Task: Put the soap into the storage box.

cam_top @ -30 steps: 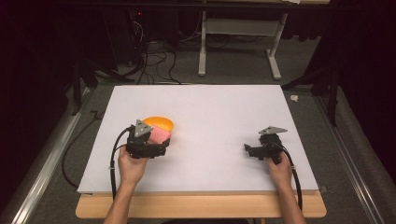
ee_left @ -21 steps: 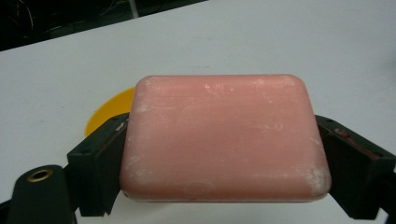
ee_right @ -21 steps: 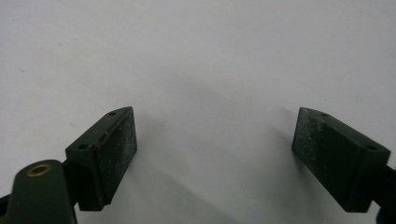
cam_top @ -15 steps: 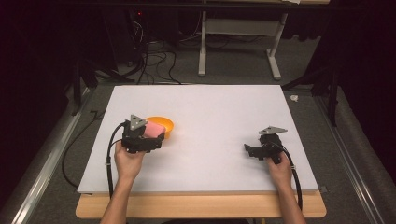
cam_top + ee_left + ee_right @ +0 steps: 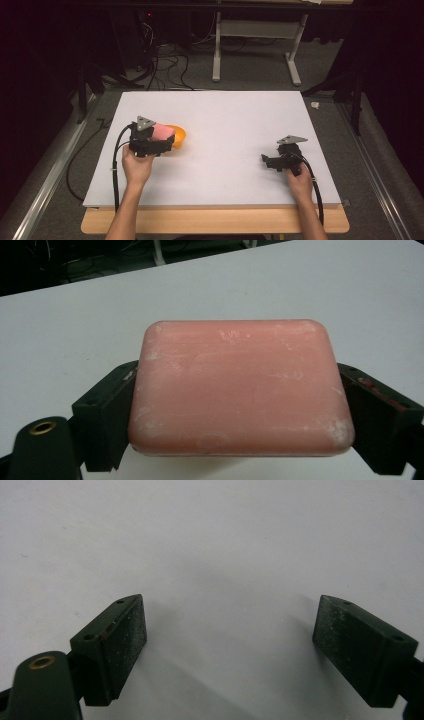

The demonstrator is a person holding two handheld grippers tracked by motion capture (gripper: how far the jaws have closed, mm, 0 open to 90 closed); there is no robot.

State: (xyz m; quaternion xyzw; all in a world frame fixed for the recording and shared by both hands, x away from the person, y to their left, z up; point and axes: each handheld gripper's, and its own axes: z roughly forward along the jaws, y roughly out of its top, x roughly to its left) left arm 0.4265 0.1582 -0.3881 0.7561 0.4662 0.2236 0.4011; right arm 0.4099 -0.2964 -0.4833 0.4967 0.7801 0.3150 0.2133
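Observation:
A pink bar of soap point(image 5: 240, 390) is clamped flat between the two black jaws of my left gripper point(image 5: 240, 425), lifted off the white board. In the high view the same soap point(image 5: 163, 132) hangs at the left of the board, in front of an orange bowl point(image 5: 178, 136) that it partly hides. My left gripper point(image 5: 167, 140) is shut on the soap. My right gripper point(image 5: 266, 161) rests low over the right side of the board, jaws wide apart with nothing between them; its own view shows my right gripper point(image 5: 230, 645) over bare white board.
The white board point(image 5: 225, 125) lies on a wooden table point(image 5: 215, 220). Cables trail from both grippers toward the front edge. Beyond the board are a dark floor with cables and a white table frame point(image 5: 255, 35).
My left gripper has lifted and drawn back to the left with the soap, away from over the orange bowl. The right gripper has stayed in place.

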